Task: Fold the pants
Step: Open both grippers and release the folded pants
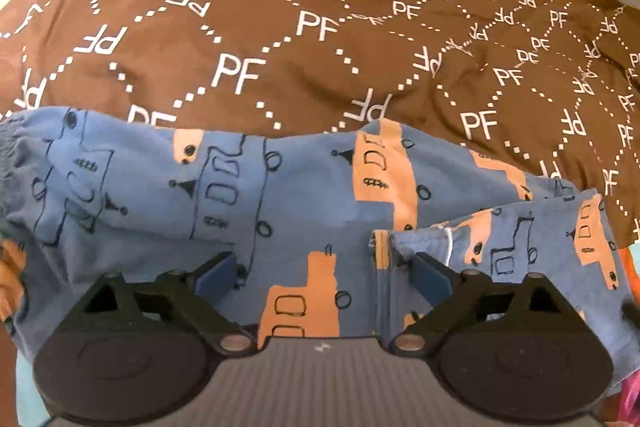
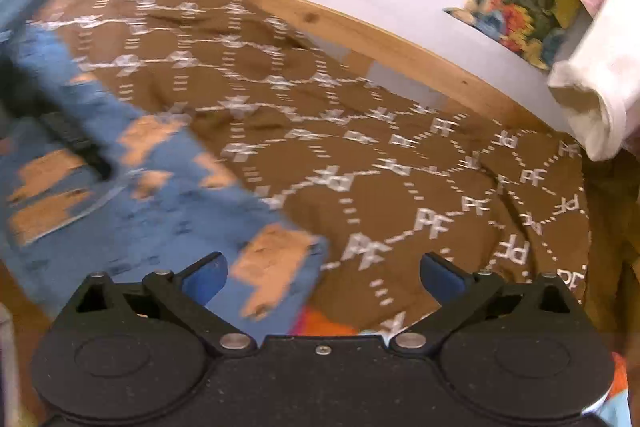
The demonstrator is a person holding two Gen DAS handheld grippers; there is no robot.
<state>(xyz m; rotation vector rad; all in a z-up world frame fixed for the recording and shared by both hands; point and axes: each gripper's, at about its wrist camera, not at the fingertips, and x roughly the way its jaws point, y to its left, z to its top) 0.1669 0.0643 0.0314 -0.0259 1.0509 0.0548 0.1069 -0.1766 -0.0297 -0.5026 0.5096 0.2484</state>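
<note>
Motion blur smears the pants and bedspread in the right view.

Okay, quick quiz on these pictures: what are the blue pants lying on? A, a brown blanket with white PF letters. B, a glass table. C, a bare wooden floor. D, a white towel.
A: the blue pants with orange truck prints lie spread over the brown blanket, whose white PF letters and dotted lines show all around them in both wrist views.
</note>
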